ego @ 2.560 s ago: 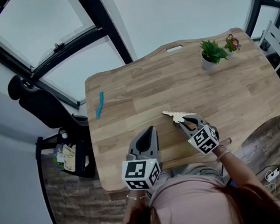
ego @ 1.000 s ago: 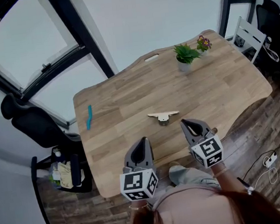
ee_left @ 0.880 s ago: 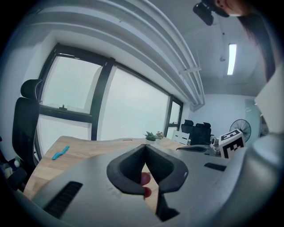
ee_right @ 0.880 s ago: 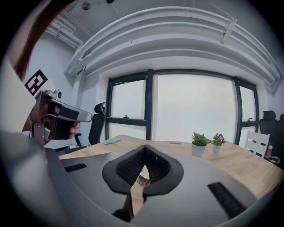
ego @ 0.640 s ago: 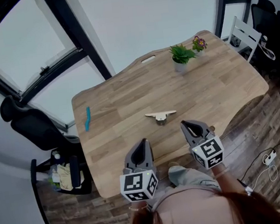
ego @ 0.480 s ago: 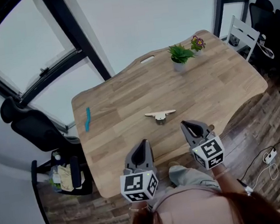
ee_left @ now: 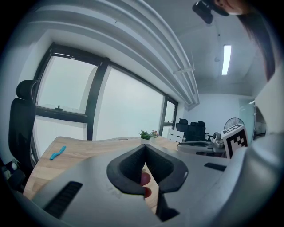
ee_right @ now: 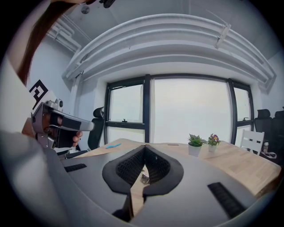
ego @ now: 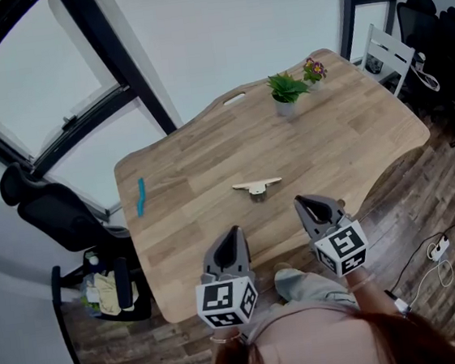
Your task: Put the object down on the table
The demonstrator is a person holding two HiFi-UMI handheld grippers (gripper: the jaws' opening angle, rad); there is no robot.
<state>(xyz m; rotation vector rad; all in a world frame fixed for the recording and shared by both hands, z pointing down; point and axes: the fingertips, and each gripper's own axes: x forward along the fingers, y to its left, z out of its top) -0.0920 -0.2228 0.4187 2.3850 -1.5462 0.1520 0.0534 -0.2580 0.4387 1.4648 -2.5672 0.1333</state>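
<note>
A small tan wooden piece (ego: 256, 187) lies flat on the wooden table (ego: 353, 138), near the middle, and nothing touches it. My right gripper (ego: 299, 201) hangs over the table's near edge, a short way in front of the piece, shut and empty. My left gripper (ego: 233, 232) hovers beside it to the left, also shut with nothing held. In the right gripper view the jaws (ee_right: 144, 150) meet at their tips, and the piece (ee_right: 144, 178) shows through the gap below them. The left gripper view shows its jaws (ee_left: 144, 148) closed over the table.
A blue strip (ego: 140, 197) lies near the table's left edge. Two small potted plants (ego: 284, 93) (ego: 311, 70) stand at the far side. A black office chair (ego: 38, 199) and a cart (ego: 109, 284) are on the left, a white chair (ego: 382, 49) at the far right.
The right gripper, which was at the piece earlier, has let go and drawn back to the near edge. The piece stays on the table. The head view has pulled back slightly.
</note>
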